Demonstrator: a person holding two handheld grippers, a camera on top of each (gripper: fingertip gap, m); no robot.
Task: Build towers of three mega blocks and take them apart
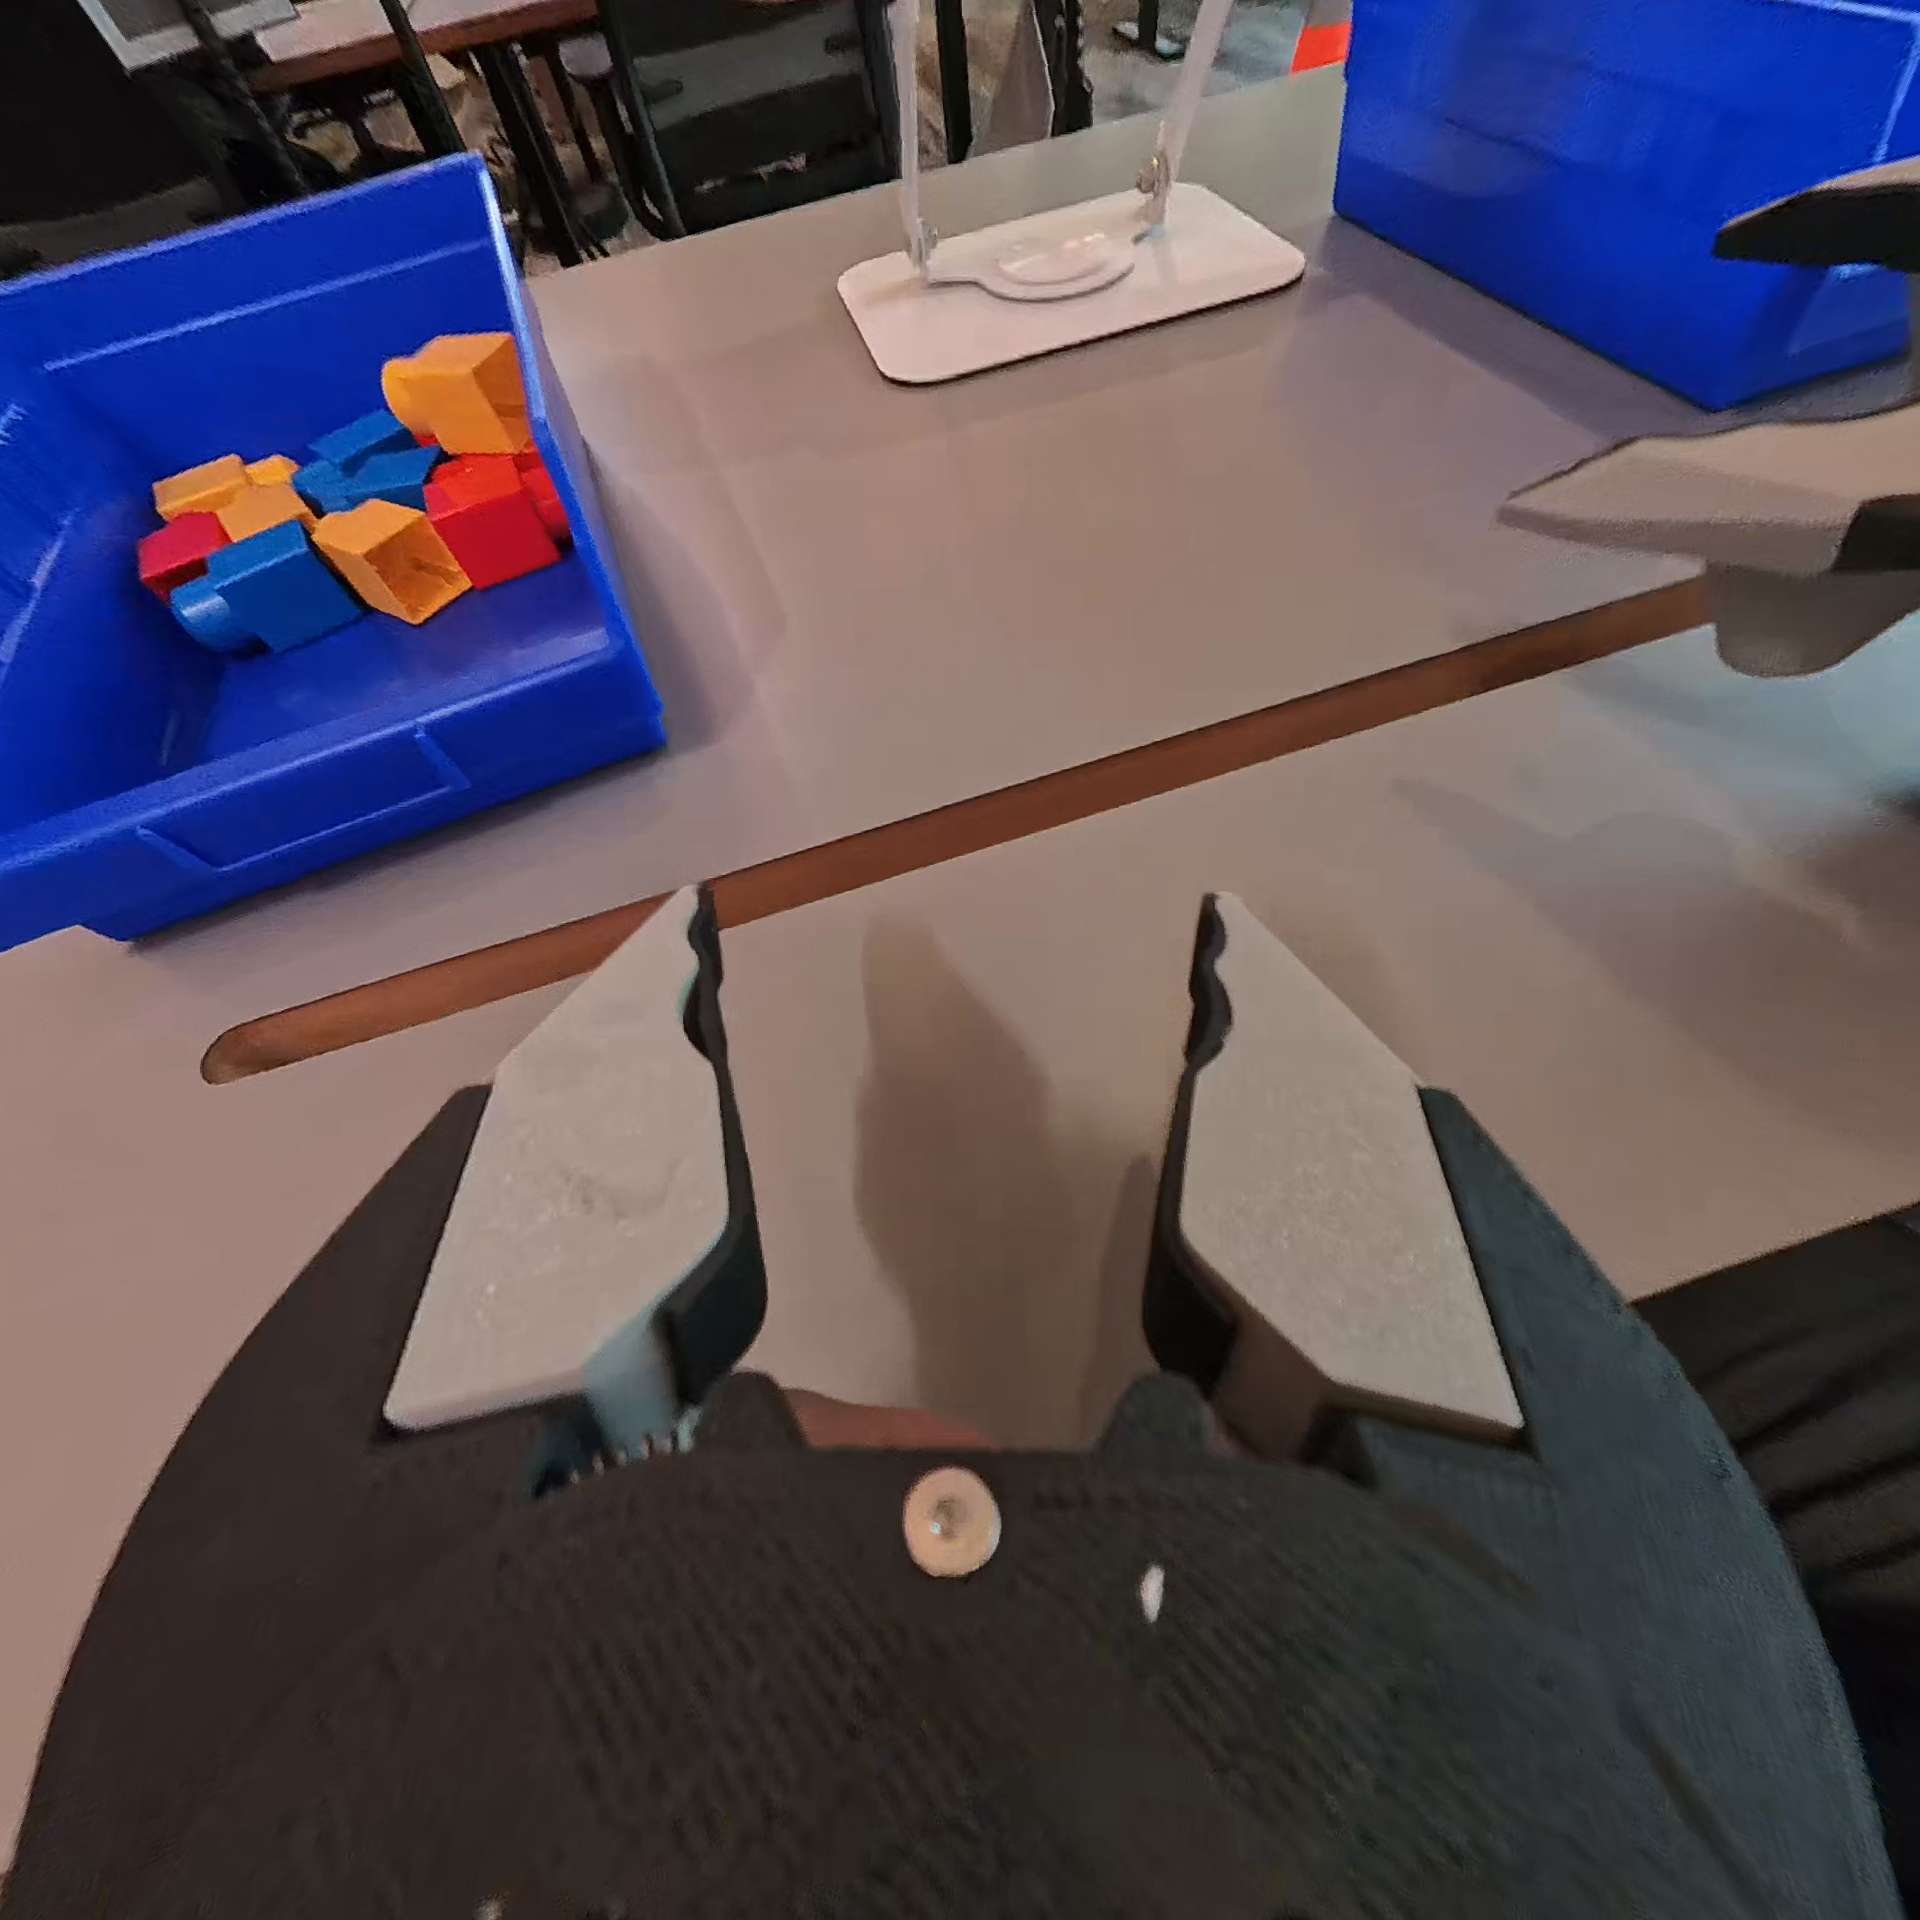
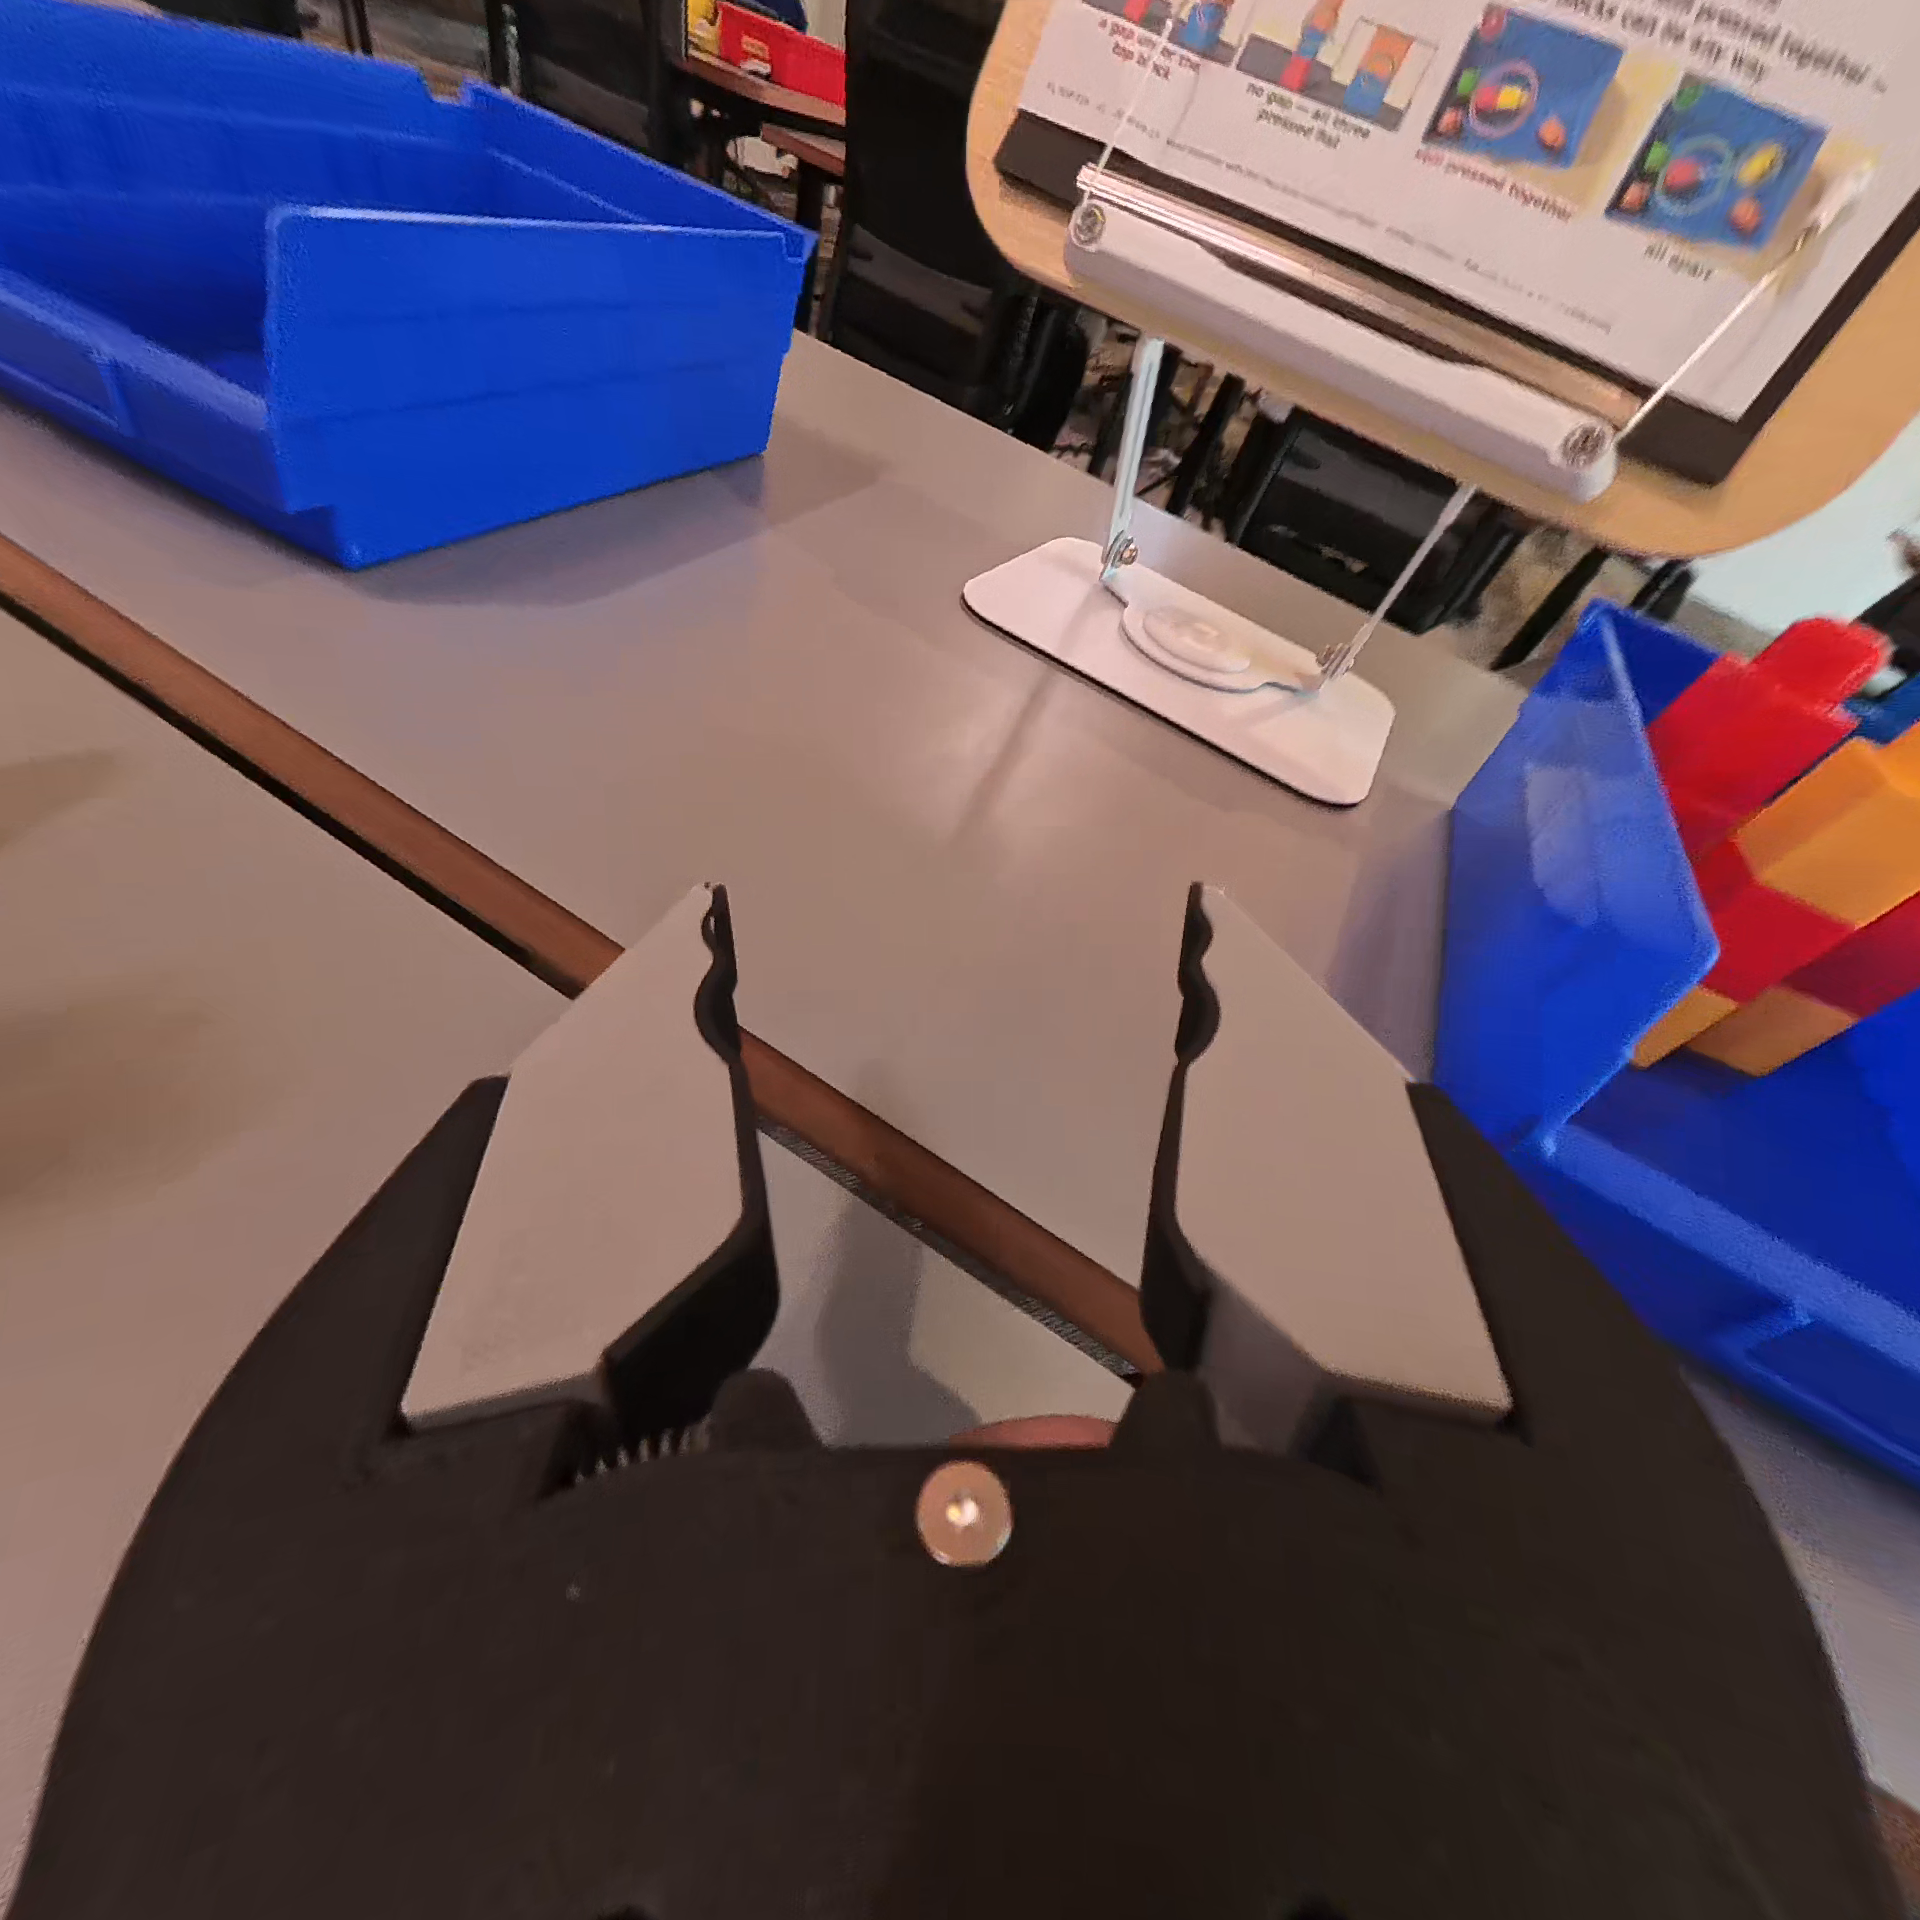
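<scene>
Both the left claw and the right claw are held spread and empty; left of the stand, loose blocks could be pinched crooked.

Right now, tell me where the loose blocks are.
In the left wrist view, the loose blocks lie heaped in the blue bin at far left on the table, left of the white stand base.

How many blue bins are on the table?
2: the left bin holds loose blocks; the right bin holds stacked blocks. Others may lie out of view.
</scene>
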